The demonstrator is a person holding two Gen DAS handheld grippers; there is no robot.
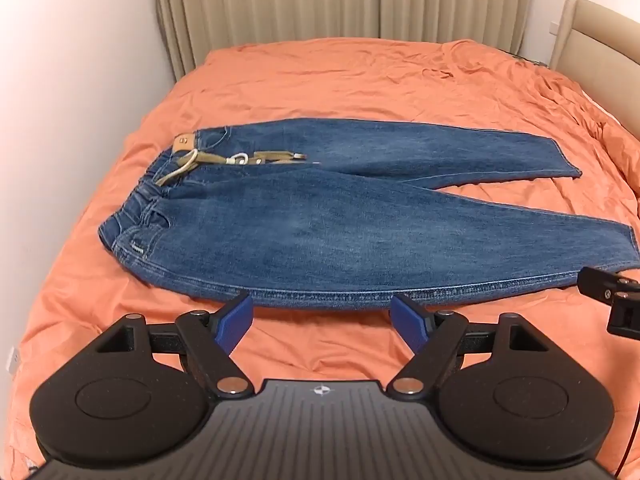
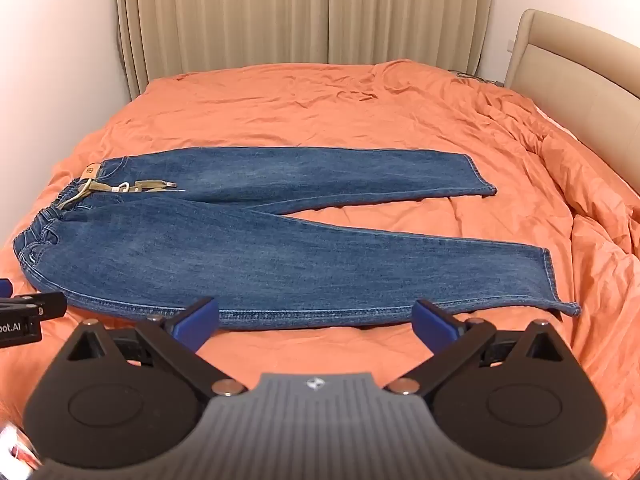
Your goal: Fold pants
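Bedroom, beige curtains [image 2: 304,12] behind, padded headboard [image 2: 576,72] at right, rumpled orange bedsheet [image 2: 320,96] as work surface. Blue denim pants [image 2: 248,252] spread flat mid-bed, front up, legs parted in a narrow V. Long axis left to right: elastic waistband [image 2: 40,224] with khaki belt [image 2: 152,186] at left, hems [image 2: 550,276] at right. Probably heavyish, floppy but thick, not slippery, not fragile; seams and hems firm enough to pinch. Best holds likely near outer side seam, at waistband corner and at hem. Left gripper [image 1: 320,316] jaws spread wide, nothing between, just short of near seam toward waist. Right gripper [image 2: 316,320] likewise wide apart, empty, toward hem end.
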